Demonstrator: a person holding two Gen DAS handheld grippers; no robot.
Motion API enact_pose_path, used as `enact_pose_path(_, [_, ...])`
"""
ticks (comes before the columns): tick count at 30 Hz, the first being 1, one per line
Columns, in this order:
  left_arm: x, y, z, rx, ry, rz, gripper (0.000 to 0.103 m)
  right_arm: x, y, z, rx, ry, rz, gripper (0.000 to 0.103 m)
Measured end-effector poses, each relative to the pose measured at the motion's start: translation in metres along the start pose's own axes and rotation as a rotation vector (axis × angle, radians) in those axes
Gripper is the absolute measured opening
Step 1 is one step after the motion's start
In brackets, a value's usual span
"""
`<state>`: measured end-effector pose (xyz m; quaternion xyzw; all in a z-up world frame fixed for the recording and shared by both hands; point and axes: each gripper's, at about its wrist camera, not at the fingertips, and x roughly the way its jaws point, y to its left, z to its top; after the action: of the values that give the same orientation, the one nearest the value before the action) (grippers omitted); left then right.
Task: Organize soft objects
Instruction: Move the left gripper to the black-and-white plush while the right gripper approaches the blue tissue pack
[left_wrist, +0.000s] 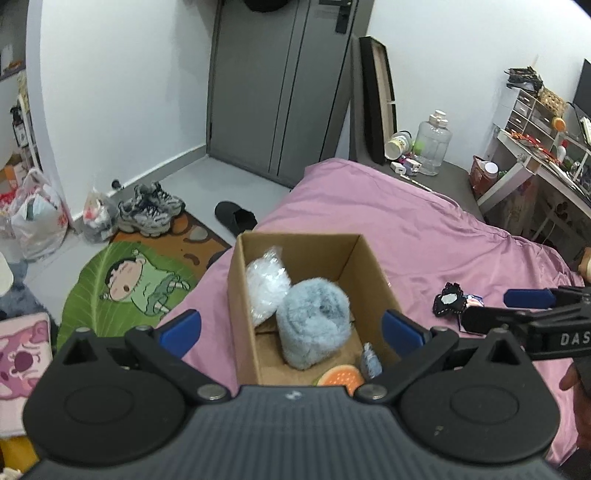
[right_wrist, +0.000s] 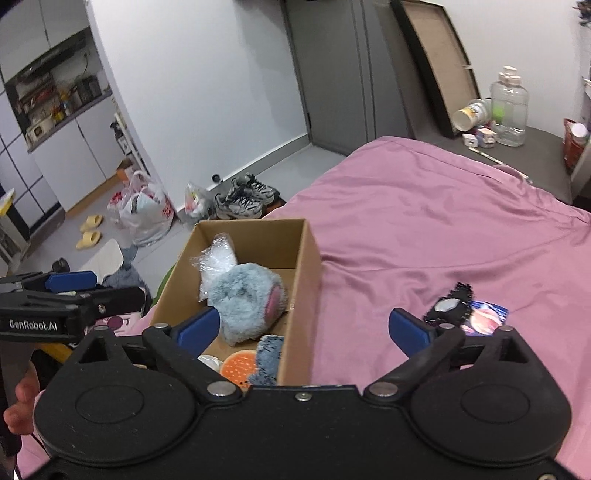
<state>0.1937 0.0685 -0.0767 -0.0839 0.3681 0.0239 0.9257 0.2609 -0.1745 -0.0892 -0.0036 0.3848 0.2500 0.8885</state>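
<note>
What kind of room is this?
Most likely a small lived-in bedroom: a bed under a pink satin sheet, grey sneakers on the floor by a grey door, and a cluttered white desk.

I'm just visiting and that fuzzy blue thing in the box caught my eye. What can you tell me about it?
The fluffy blue plush is a rounded, long-piled soft lump, grey-blue, with a pink patch on one end that shows in the right wrist view. It lies on its side inside the open cardboard box on the pink bedsheet, leaning against a crinkly clear plastic bag. Neither claw touches it.
</note>
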Motion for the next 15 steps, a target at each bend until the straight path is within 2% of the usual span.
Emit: enact_pose_path(15, [0.019,-0.07,0.026,0.093,-0.033,-0.11,0.102,-0.024,-0.069,-0.013,0.12,-0.036,-0.018,0.101])
